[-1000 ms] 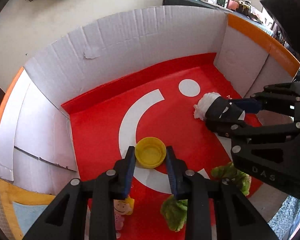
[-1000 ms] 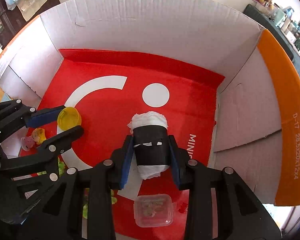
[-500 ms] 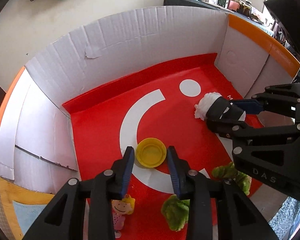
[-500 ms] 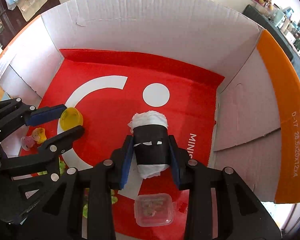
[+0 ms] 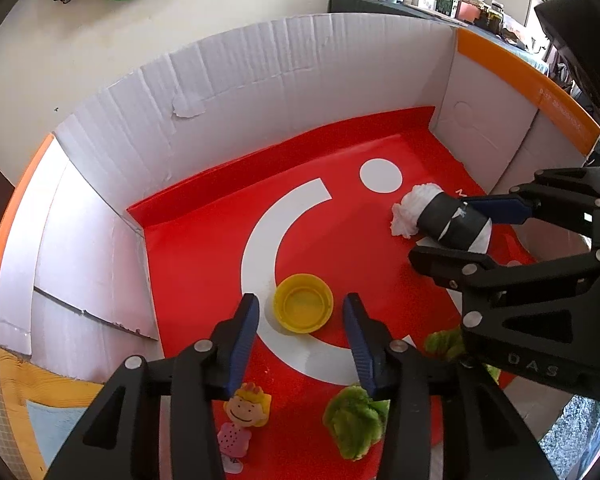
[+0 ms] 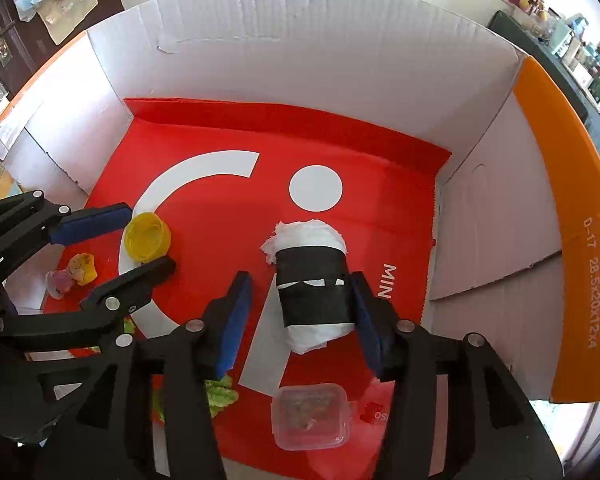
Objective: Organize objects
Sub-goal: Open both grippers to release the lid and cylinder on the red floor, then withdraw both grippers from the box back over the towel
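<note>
We see a yellow cap (image 5: 303, 309), a white paper roll banded in black (image 6: 313, 280), green lettuce toys (image 5: 354, 420), and a red box floor (image 5: 204, 264) bearing white arc and dot.

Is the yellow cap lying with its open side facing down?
No, the yellow cap lies on the red box floor with its hollow open side facing up.

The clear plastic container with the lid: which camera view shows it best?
The right wrist view. There the clear plastic container lies in the foreground on the red mat, below the right gripper. The left wrist view does not show it at all.
</note>
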